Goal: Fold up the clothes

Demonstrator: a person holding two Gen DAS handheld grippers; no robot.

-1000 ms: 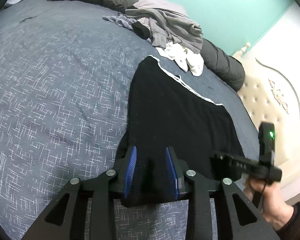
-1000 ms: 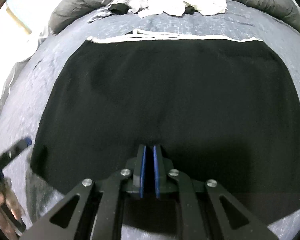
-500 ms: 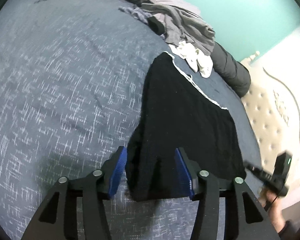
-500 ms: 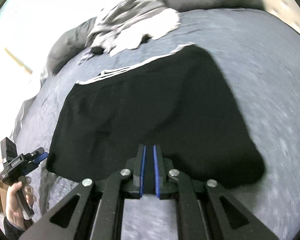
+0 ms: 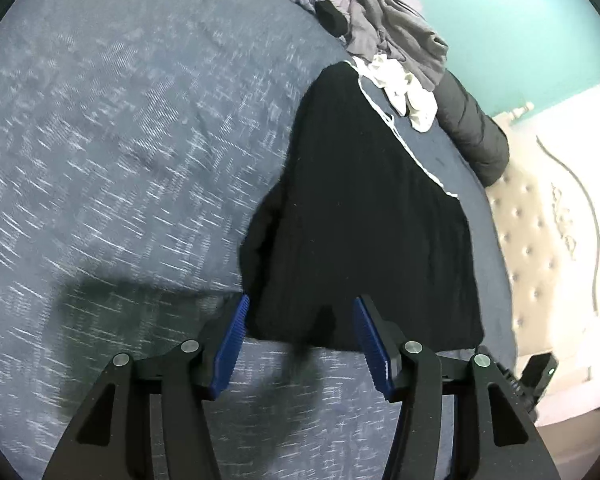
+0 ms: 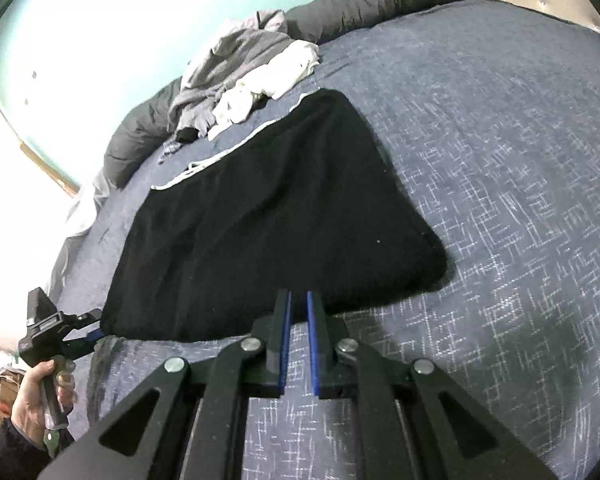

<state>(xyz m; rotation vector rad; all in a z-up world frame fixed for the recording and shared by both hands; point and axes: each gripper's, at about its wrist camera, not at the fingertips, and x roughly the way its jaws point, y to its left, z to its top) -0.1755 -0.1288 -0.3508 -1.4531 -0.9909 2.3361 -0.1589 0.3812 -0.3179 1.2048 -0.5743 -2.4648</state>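
A black garment (image 5: 360,220) with a white-trimmed far edge lies spread flat on the blue-grey bed cover (image 5: 120,160). My left gripper (image 5: 300,300) stands wide open at its near left corner, with the hem lying loose between the blue pads (image 5: 230,344). In the right wrist view the same garment (image 6: 268,220) stretches away from my right gripper (image 6: 298,294). That gripper's pads are nearly together at the middle of the near hem, with dark cloth in the narrow gap. A hand (image 6: 32,392) holds the left gripper (image 6: 88,330) by the garment's corner.
A heap of grey clothes (image 5: 392,32) and a white garment (image 5: 408,92) lie beyond the black one. A dark rolled duvet (image 5: 476,128) runs along the teal wall. A tufted headboard (image 5: 540,240) bounds the right side. Bare bed cover (image 6: 500,160) lies on either side.
My left gripper has opened wide and let the garment's corner drop onto the bed. The right gripper stayed narrow at the hem while swinging round, and the garment now lies flatter.
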